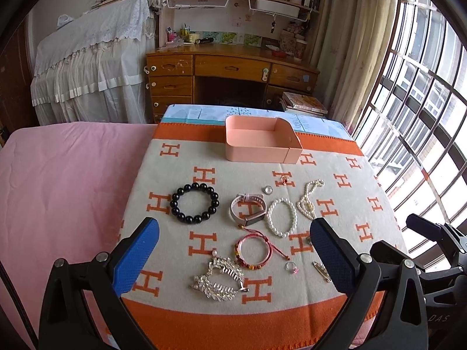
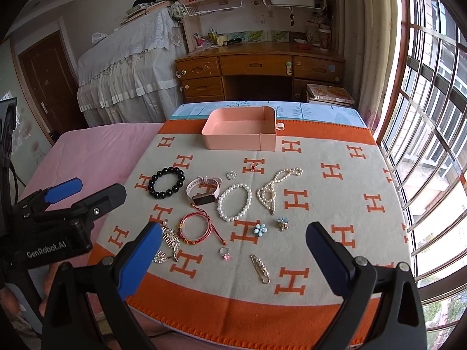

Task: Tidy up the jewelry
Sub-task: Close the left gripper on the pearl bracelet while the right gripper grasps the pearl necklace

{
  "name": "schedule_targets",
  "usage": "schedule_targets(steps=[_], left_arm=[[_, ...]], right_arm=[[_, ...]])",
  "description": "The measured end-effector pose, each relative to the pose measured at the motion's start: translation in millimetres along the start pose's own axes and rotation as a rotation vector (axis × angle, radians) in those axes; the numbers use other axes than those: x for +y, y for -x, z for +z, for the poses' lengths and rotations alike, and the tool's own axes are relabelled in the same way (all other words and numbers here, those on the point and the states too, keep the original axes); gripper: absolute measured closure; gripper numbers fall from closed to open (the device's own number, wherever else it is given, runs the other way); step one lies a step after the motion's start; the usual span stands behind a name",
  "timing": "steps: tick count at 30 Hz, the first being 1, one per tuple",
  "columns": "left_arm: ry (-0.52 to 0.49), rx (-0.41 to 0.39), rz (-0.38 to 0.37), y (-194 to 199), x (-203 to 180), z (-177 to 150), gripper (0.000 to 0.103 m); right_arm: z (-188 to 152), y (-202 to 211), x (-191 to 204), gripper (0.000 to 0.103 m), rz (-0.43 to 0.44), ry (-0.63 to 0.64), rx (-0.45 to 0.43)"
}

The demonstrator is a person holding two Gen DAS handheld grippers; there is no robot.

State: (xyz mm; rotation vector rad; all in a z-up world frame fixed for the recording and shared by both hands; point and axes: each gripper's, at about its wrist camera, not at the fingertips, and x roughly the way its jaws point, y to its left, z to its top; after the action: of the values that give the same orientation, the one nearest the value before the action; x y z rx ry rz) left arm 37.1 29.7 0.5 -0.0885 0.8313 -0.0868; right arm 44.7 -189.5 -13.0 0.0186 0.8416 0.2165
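Jewelry lies spread on an orange-and-cream blanket [image 1: 344,175]: a black bead bracelet [image 1: 195,203], a pink watch [image 1: 248,211], a white pearl bracelet [image 1: 282,217], a pearl necklace [image 1: 309,199], a red cord bracelet [image 1: 253,250], a rhinestone hair comb [image 1: 217,277], a ring [image 1: 292,267] and a pin [image 2: 260,268]. Behind them stands an empty pink box [image 1: 261,143], also visible as the pink box [image 2: 240,131]. My left gripper [image 1: 233,253] hovers open over the near items. My right gripper [image 2: 233,256] hangs open above the blanket's front edge. Two flower brooches [image 2: 260,229] lie close by.
A pink bed cover [image 1: 64,180] lies to the left of the blanket. A wooden desk [image 1: 230,70] with bookshelves stands behind, and barred windows [image 1: 423,102] run along the right. A stack of books [image 1: 303,103] sits near the desk.
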Motion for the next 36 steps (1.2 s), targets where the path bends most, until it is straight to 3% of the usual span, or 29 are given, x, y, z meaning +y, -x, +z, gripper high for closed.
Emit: schedule_targets(steps=[3,7,11,16,19,26,28,30,36], left_arm=[[0.003,0.057,0.008,-16,13,26,0.001],[0.017,0.187,-0.054,-47,28,52,0.001],[0.024,0.223,-0.065,-73,31,66,0.001],[-0.048,0.288,-0.054,-114,11,66,0.001],[-0.102,0.35,-0.086,-146,-10,60,0.001],[-0.243,0.432,-0.102,-202,-54,45,0.019],[-0.246,0.456,-0.12,-212,-59,45,0.027],[-0.227,0.467,-0.133,-218,-60,47,0.028],[-0.194,0.461,-0.149,-222,-61,54,0.029]], right_arm=[[20,-5,-5,0.01,0.01,0.001,0.01],[51,-17,-11,0.021,0.041,-0.001,0.049],[76,-34,-20,0.026,0.04,-0.001,0.071],[96,-73,-36,0.035,0.043,-0.022,0.147],[96,-108,-50,0.044,0.053,-0.063,0.231],[71,-191,-82,0.064,0.055,-0.156,0.436],[63,-207,-87,0.07,0.06,-0.166,0.478],[57,-218,-89,0.079,0.065,-0.16,0.509],[50,-230,-76,0.087,0.052,-0.069,0.542]])
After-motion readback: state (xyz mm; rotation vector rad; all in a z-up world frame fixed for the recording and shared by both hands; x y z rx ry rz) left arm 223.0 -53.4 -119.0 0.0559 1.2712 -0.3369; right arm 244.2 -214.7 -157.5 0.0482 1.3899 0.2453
